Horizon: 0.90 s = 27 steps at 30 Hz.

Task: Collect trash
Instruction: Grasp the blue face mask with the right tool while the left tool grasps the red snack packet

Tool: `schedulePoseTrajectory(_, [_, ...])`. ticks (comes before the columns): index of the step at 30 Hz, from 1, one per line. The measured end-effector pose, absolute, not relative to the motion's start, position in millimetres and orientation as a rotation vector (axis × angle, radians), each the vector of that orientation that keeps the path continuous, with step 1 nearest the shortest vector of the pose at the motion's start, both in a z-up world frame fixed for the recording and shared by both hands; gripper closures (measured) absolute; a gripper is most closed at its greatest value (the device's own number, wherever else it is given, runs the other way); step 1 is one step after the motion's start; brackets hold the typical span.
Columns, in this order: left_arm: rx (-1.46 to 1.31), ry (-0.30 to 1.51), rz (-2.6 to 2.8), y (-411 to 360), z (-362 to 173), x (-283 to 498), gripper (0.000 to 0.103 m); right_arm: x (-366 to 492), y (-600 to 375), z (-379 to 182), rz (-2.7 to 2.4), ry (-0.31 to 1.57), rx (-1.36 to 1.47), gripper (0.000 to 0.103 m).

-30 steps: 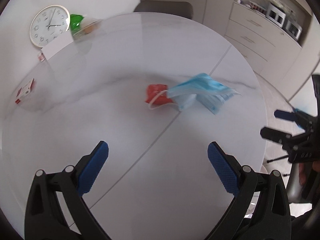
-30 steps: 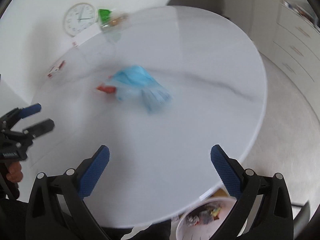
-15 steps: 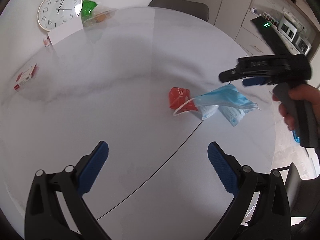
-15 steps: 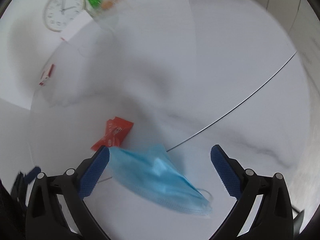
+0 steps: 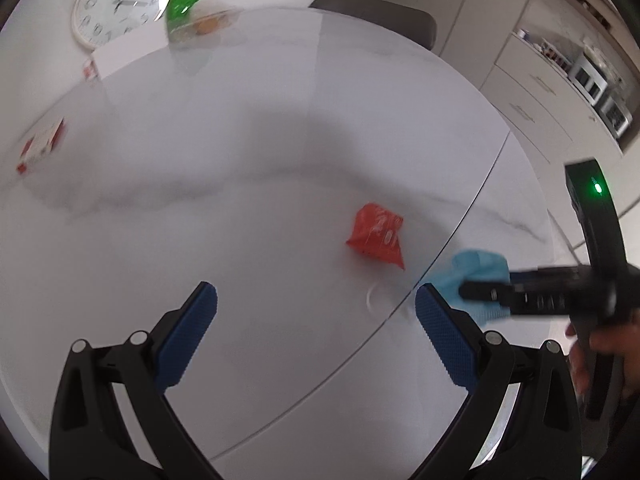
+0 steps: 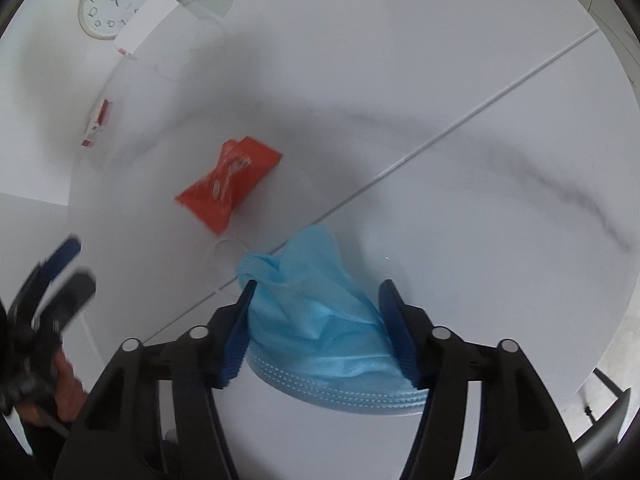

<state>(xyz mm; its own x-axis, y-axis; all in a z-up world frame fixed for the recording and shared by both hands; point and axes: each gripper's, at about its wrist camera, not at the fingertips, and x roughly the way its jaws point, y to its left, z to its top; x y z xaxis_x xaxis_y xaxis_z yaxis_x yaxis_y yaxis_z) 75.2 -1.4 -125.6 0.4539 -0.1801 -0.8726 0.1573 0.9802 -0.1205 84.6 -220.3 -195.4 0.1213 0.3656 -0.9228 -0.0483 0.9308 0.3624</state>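
Note:
A blue face mask (image 6: 316,312) lies bunched on the white round table (image 6: 460,100), and my right gripper (image 6: 320,320) is closed in on it with a finger pressing each side. The mask also shows in the left wrist view (image 5: 478,276), partly behind the right gripper (image 5: 520,292). A red wrapper (image 6: 230,184) lies just beyond the mask, apart from it; it also shows in the left wrist view (image 5: 376,236). My left gripper (image 5: 316,336) is open and empty above the table, short of the wrapper.
A wall clock (image 5: 118,0), a white card (image 5: 128,54) and a green-topped clear container (image 5: 188,12) stand at the table's far edge. A small red-and-white box (image 5: 40,146) lies at the left. A grey chair (image 5: 380,12) and cabinets (image 5: 552,92) stand beyond.
My right gripper has come down over the mask and narrowed onto it. The mask is bunched and pulled away from the red wrapper. My left gripper has moved closer to the wrapper.

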Motion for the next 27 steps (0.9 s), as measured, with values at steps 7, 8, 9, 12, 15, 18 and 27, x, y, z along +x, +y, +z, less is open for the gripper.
schedulePoseTrajectory(7, [0.059, 1.064, -0.298, -34, -129, 97, 0.008, 72, -221, -183, 0.348, 1.349, 0.297, 0.075])
schedulePoseTrajectory(8, [0.076, 1.070, -0.306, -39, -133, 101, 0.008, 67, -222, -175, 0.349, 1.318, 0.290, 0.076])
schedulePoseTrajectory(9, [0.104, 1.072, -0.324, -47, -137, 106, 0.008, 63, -224, -170, 0.343, 1.299, 0.281, 0.076])
schedulePoseTrajectory(12, [0.162, 1.081, -0.356, -65, -149, 118, 0.008, 46, -228, -153, 0.322, 1.247, 0.269, 0.076])
schedulePoseTrajectory(15, [0.171, 1.108, -0.388, -77, -162, 132, 0.009, 29, -234, -144, 0.291, 1.227, 0.274, 0.076])
schedulePoseTrajectory(18, [0.178, 1.131, -0.400, -83, -175, 141, 0.022, 13, -246, -142, 0.255, 1.227, 0.300, 0.076])
schedulePoseTrajectory(27, [0.209, 1.192, -0.406, -85, -200, 154, 0.064, -6, -252, -150, 0.208, 1.235, 0.366, 0.076])
